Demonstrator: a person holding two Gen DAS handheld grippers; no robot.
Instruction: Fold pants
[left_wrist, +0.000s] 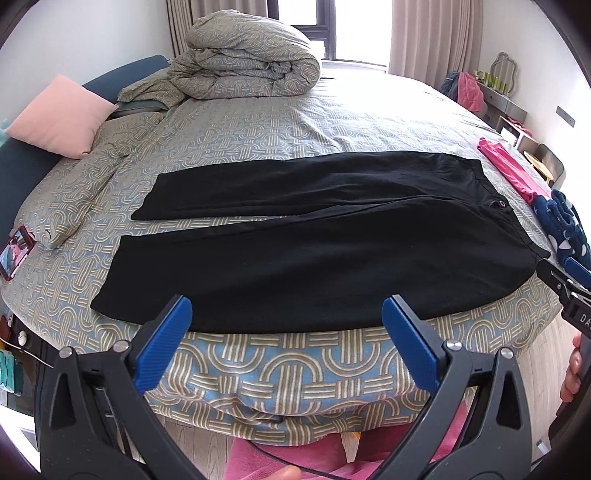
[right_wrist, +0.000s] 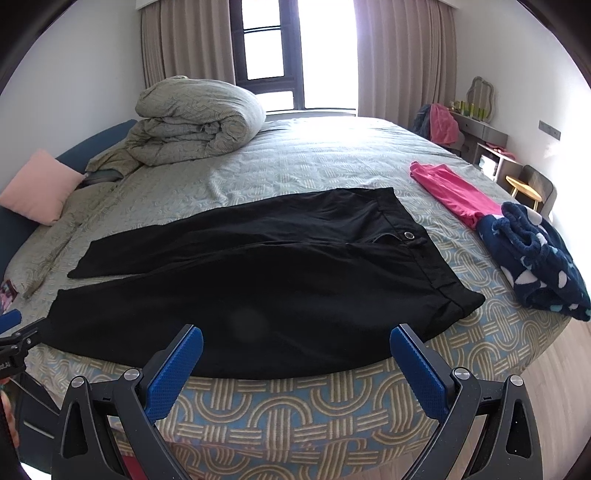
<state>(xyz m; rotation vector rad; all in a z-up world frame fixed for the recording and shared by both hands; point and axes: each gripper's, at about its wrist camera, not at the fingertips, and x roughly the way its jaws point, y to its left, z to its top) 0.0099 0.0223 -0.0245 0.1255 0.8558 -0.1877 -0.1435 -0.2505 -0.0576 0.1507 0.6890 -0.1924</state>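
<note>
Both grippers, left gripper and right gripper, hung wide apart near the black pants; pinching one layer risked a skewed fold.

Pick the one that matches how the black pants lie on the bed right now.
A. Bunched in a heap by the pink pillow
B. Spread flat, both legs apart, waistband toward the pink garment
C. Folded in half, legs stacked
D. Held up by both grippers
B: the black pants lie flat with a gap between the legs, waistband nearest the pink garment; both the left gripper and the right gripper are open and empty.
</note>
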